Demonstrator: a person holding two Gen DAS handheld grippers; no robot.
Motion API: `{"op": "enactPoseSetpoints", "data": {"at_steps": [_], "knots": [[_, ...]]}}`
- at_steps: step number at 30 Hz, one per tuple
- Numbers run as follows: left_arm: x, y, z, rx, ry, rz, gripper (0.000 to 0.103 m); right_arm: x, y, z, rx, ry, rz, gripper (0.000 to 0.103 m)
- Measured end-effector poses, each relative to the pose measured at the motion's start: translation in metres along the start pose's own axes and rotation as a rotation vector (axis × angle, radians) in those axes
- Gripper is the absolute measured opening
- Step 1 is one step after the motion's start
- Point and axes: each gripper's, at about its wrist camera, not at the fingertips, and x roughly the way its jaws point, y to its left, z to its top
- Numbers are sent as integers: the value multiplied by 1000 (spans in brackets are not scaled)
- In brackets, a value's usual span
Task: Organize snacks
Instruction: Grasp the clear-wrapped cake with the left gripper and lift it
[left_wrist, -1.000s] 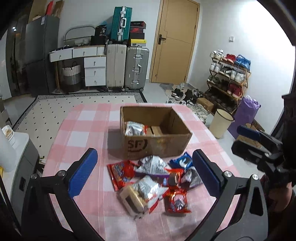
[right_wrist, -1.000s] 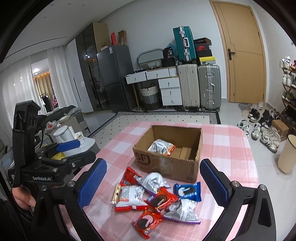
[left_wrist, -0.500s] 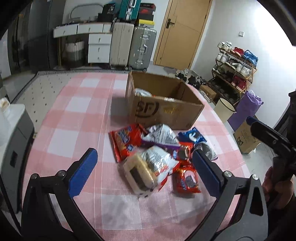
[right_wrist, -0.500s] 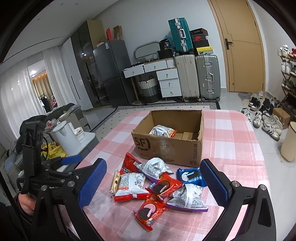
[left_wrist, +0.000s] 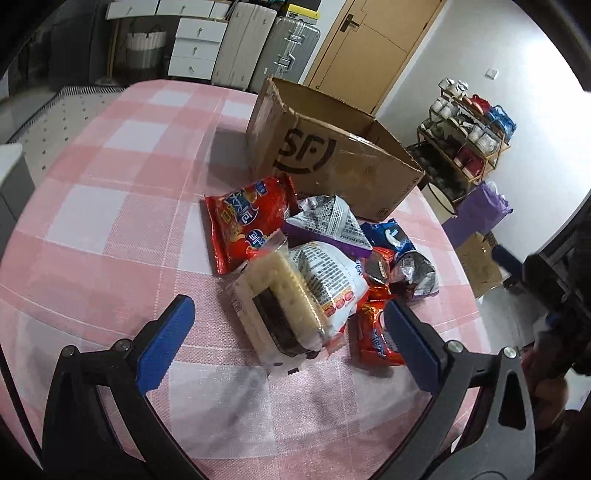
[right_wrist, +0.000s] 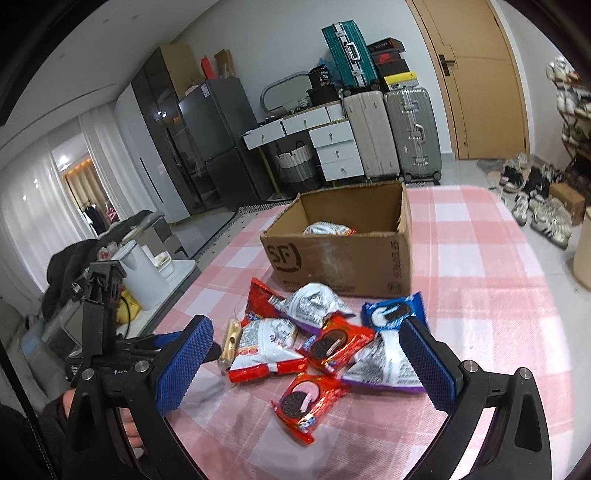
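A heap of snack packets lies on the pink checked tablecloth (left_wrist: 110, 206) in front of an open cardboard box (left_wrist: 332, 162) (right_wrist: 343, 254). My left gripper (left_wrist: 291, 339) is open, low over the heap, its blue pads either side of a clear-wrapped cracker sandwich pack (left_wrist: 280, 310). Behind that lie a red bag (left_wrist: 243, 218), a silver and purple bag (left_wrist: 328, 221) and a blue cookie pack (left_wrist: 391, 236). My right gripper (right_wrist: 306, 363) is open above the near side of the heap, over a red cookie pack (right_wrist: 306, 400). One silver packet (right_wrist: 327, 229) lies inside the box.
A white appliance (right_wrist: 142, 273) stands on a low unit left of the table. Suitcases (right_wrist: 388, 129), white drawers and a fridge line the far wall. A shoe rack (left_wrist: 469, 140), a purple bag and a bin stand to the right of the table.
My left gripper has dropped and moved forward until the cracker pack sits between its open fingers. My right gripper has come lower and closer to the heap. The packets have not moved.
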Motion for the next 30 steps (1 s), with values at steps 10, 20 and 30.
{"op": "enactPoseSetpoints", "data": {"at_steps": [10,20,30], "knots": [[23,18,-4,-65,40,-57,102,18,-6,-21,30,42,16,102],[45,40,-4,-165,68,-191,83,26,-10,-30,53,68,25,102],[59,45,1,-177,80,-275,56,29,-10,-33,57,86,24,102]]}}
